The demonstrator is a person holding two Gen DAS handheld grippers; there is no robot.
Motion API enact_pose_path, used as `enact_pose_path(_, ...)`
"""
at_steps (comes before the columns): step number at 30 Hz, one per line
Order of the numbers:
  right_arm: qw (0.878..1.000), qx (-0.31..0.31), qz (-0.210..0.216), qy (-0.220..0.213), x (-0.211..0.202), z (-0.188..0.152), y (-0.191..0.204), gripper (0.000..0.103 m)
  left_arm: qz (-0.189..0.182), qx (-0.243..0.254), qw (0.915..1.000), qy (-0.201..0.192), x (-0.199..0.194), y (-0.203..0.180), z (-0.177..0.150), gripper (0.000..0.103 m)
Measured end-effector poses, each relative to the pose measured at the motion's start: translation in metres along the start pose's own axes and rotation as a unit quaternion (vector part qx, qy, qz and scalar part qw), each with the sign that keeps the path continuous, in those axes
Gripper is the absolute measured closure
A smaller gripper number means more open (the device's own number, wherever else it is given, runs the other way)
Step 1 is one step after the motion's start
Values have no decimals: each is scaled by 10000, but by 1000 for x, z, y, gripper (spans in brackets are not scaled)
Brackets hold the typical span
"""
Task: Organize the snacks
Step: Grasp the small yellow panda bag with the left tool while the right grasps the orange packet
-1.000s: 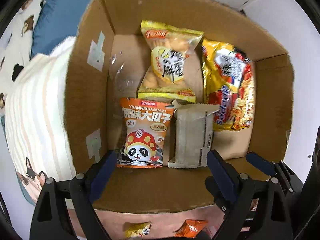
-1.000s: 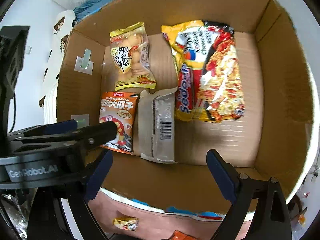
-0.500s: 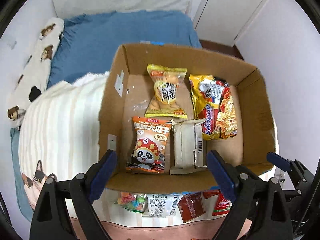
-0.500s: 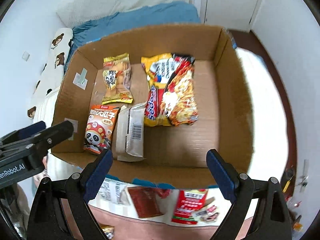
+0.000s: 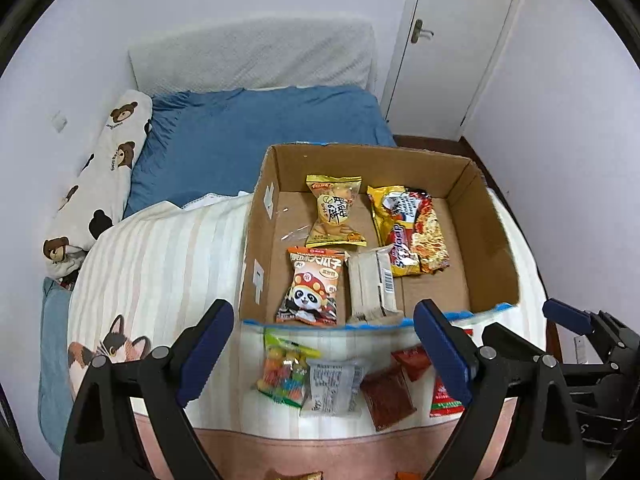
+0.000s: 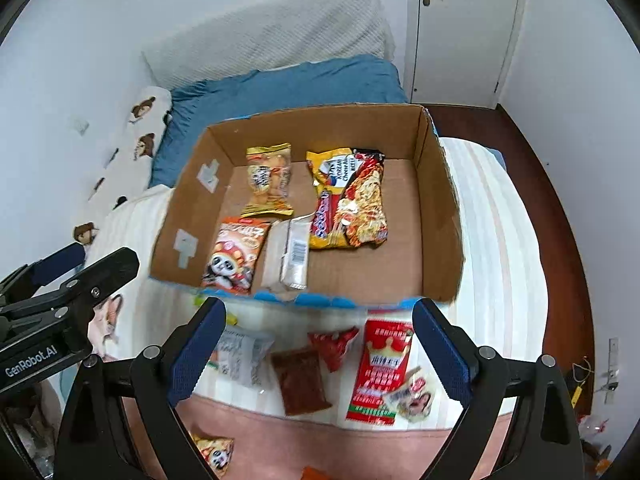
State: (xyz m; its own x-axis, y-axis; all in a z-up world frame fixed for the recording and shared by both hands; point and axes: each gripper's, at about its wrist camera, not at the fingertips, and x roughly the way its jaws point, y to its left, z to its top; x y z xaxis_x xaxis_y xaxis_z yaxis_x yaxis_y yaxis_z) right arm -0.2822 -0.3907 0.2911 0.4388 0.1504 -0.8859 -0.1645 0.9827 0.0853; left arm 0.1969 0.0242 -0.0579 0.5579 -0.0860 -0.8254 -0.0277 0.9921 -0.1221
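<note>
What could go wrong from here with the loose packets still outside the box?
1. The loose packets in front of the cardboard box overlap: the small clear packet lies on the red sachet, so one grab may take both.
2. The brown sachet lies flat on soft bedding; an open right claw may pinch blanket too.
3. The left claw hovers close beside the right, so they could collide.
</note>
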Motion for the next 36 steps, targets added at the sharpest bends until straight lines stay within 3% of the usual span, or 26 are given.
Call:
enact_pose_path(6,9992,183,348,121,-17,-40,-7,7,-166,-32,9999,-34,-20,1,-31,11)
enact_pose_path(10,9941,489,550,793,1,-90,-21,7,-93,-92,9993,352,-12,5,-71,11)
enact_pose_path(12,9856,815,700,1305,22,-128,-32,7,132,-89,9975,687,1,9,-99,11)
enact_pose_path(15,9667,1258,831,2066,55,-183,-43,6,477,-135,9902,1308,28,20,-145,11)
enact_pose_path(19,9464,1553,843,2703,87,-234,-46,6,667,-524,9711,2231,65,44,-206,11)
enact_pose_path(24,9323,1782,711,3065,119,-265,-41,6,596,-544,9603,2671,91,44,-240,11)
enact_pose_path(27,9349,1658,510,3095,134,-272,-32,7,591,-142,9599,2738,105,26,-240,11)
enact_pose_path(28,9379,1565,397,3069,136,-273,-29,11,591,12,9591,2768,111,19,-241,11)
enact_pose_path(31,9489,1159,168,2930,135,-272,-21,40,552,384,9530,2955,132,2,-244,11)
enact_pose_path(33,9540,916,206,2848,132,-265,-16,43,584,443,9481,3093,142,-2,-249,11)
enact_pose_path(36,9616,637,196,2662,124,-251,-13,46,452,218,9446,3243,154,2,-255,30)
